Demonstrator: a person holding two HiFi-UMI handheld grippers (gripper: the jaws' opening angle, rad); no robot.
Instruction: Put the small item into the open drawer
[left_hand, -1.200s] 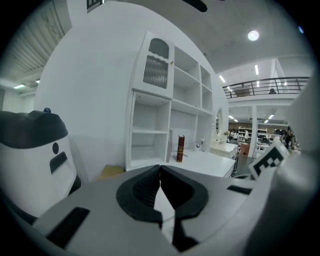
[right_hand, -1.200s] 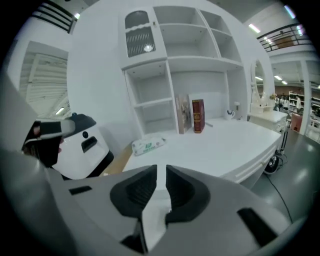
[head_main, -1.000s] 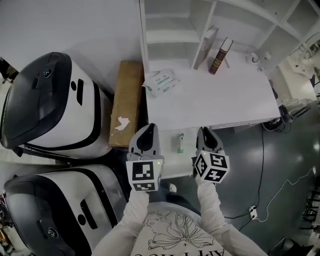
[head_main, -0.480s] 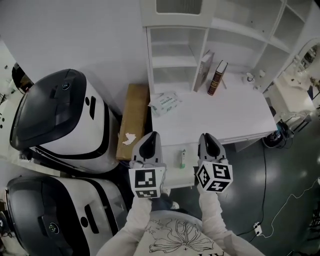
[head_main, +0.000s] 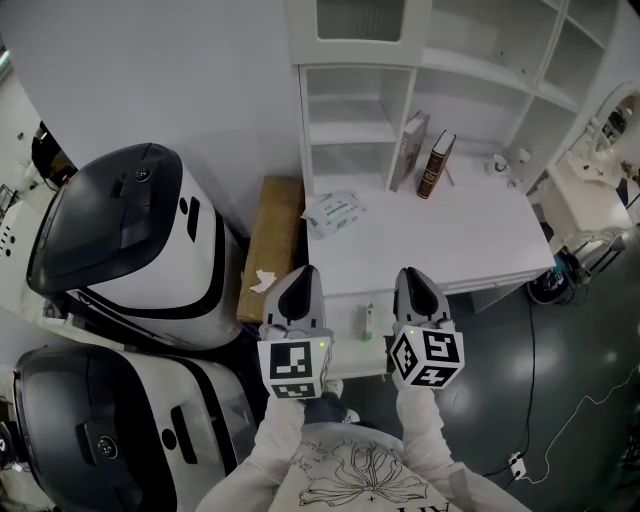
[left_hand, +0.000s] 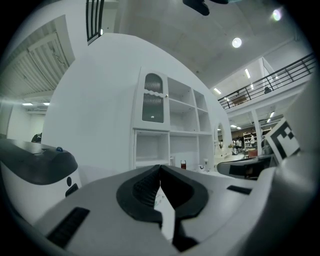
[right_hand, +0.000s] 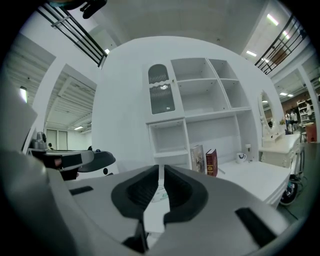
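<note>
Though closed, left tongs (head_main: 302, 272) and right tongs (head_main: 411, 274) flank small item (head_main: 367, 322).

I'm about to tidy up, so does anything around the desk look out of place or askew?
Only small things: a crumpled white scrap lies on the cardboard box beside the desk, and the dark book at the desk's back leans tilted. Nothing looks spilled or damaged.

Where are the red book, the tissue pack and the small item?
red book (head_main: 433, 165), head view, its spine.
tissue pack (head_main: 333, 213), head view, its top face.
small item (head_main: 368, 322), head view, its middle.
</note>
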